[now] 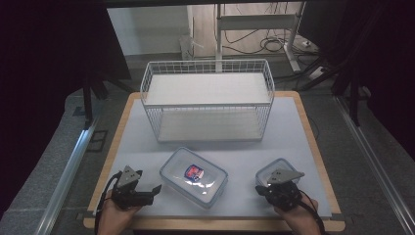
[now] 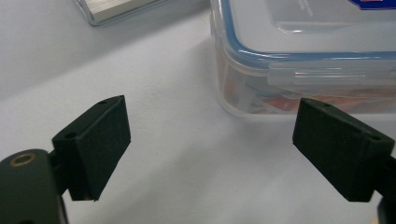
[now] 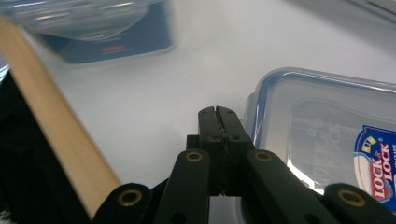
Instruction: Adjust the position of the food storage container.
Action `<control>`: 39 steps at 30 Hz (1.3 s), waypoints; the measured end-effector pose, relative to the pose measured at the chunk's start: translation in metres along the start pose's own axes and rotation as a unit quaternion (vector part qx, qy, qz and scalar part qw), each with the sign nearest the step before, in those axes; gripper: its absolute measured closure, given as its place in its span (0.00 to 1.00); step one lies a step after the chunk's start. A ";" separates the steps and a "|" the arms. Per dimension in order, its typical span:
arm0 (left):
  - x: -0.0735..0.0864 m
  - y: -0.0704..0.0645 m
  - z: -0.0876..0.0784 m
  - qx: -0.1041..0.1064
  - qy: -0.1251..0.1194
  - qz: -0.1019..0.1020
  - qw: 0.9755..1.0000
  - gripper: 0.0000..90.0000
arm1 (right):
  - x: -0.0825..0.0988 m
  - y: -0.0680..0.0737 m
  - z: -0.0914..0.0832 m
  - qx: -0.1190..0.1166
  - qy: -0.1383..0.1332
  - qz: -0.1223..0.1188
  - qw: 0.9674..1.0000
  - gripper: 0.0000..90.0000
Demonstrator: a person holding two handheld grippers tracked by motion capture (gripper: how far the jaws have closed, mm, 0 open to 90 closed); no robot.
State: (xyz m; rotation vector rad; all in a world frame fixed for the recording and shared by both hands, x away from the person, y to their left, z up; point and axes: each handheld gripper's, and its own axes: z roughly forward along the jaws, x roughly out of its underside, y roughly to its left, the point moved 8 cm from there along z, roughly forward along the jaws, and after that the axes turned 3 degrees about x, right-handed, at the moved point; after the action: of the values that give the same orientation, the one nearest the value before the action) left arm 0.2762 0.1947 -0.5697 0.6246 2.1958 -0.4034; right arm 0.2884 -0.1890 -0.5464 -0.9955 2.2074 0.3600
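While my left gripper (image 2: 210, 140) sits with its jaws wide apart and nothing between them, the big plastic box (image 1: 194, 176) lies on the table (image 1: 293, 132) just beside it. My right gripper (image 3: 218, 114) is squeezed tight on nothing, next to a small box (image 1: 270, 170).
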 end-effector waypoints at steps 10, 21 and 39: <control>0.001 -0.003 0.002 0.008 0.014 -0.001 1.000 0.16 | -0.007 -0.034 0.000 0.006 -0.033 0.041 0.999 1.00; 0.001 -0.005 0.002 0.017 0.017 0.006 1.000 0.15 | -0.009 -0.053 0.004 0.034 -0.037 0.050 0.997 1.00; -0.011 0.008 0.011 0.034 0.009 -0.003 0.999 0.84 | -0.020 -0.003 0.004 -0.025 -0.055 0.018 0.998 1.00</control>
State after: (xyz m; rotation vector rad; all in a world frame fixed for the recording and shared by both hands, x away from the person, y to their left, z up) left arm 0.2937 0.1922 -0.5689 0.6607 2.2094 -0.4798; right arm 0.3023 -0.1775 -0.5357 -0.9409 2.1284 0.4783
